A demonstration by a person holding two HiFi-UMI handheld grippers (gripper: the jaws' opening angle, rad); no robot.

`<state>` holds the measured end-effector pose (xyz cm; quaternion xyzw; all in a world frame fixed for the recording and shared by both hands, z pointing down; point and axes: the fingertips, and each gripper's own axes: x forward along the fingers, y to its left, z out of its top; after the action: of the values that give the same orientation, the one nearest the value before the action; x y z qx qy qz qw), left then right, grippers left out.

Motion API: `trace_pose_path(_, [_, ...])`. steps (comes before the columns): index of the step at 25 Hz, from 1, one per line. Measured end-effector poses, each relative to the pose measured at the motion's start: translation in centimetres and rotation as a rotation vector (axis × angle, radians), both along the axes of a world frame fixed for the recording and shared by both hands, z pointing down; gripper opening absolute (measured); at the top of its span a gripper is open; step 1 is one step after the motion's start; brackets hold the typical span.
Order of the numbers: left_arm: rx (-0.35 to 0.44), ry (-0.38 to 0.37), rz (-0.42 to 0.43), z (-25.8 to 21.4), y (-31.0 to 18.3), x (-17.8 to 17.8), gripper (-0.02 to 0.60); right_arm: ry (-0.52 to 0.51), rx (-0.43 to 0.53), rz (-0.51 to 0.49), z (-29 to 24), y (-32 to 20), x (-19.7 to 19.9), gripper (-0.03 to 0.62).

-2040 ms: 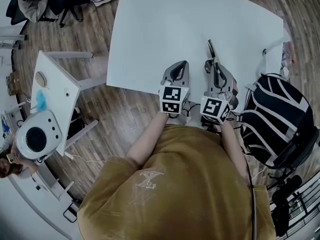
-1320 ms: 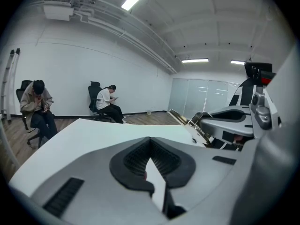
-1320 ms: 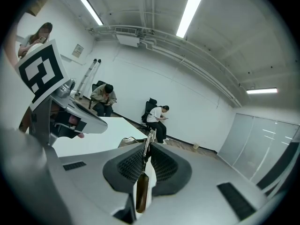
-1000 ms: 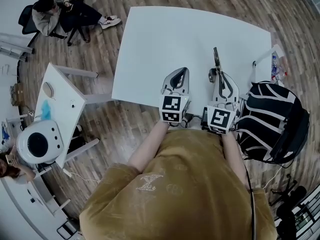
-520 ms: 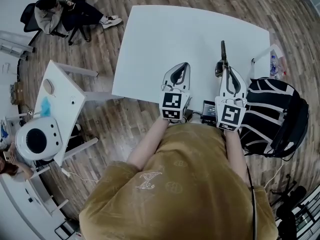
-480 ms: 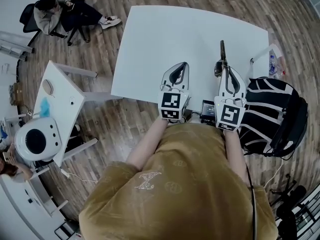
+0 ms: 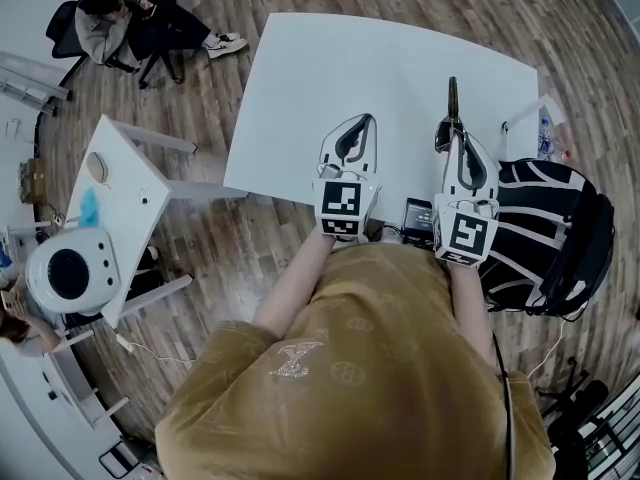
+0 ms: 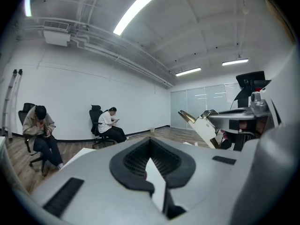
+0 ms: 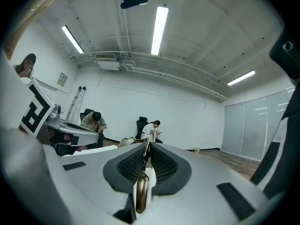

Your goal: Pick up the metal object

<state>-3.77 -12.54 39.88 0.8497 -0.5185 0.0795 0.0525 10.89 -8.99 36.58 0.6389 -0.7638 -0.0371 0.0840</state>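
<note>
The jaws of the right gripper (image 9: 147, 149) are closed on the metal object (image 9: 141, 191), a slim flat strip like a cutlery handle; the view does not settle exactly what it is. It is pinched edge-on between the ribbed pads. Its rounded, brass-toned end reaches back towards the camera and the rest runs forward past the tips.

Its long axis therefore lies along the jaws' own line. In the head view the metal object (image 7: 452, 96) sticks out beyond the right gripper (image 7: 453, 136) as a thin dark sliver pointing away from the person, over the right part of the white counter (image 7: 350, 58). The right gripper view looks out level across the room, so the piece is probably already held clear of the counter, though no view shows the gap beneath it.

The jaws of the left gripper (image 8: 150, 142) meet at their tips with nothing between them. That left gripper (image 7: 358, 120) sits beside the right one, to its left, over the counter's near edge and apart from the piece. A small dark device (image 7: 418, 215) lies at the counter's edge between the two grippers. A black bag with white stripes (image 7: 545, 228) stands off the counter's right side.

The piece lies entirely with the right gripper.
</note>
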Motion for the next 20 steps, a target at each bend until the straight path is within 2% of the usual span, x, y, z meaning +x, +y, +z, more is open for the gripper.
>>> trace_pose_path(7, [0.036,-0.003,-0.005,-1.4,-0.1,-0.1,0.003,-0.010,0.001,0.014,-0.5,0.0,0.5,0.026])
trace_pose_path(13, [0.076,-0.039,-0.004,-2.3,-0.7,-0.2,0.003,-0.119,0.033,-0.016,-1.5,0.1,0.5,0.026])
trace_pose_path(20, [0.082,-0.024,-0.017,-2.8,-1.1,-0.9,0.002,-0.127,0.029,-0.012,-1.4,-0.1,0.4,0.026])
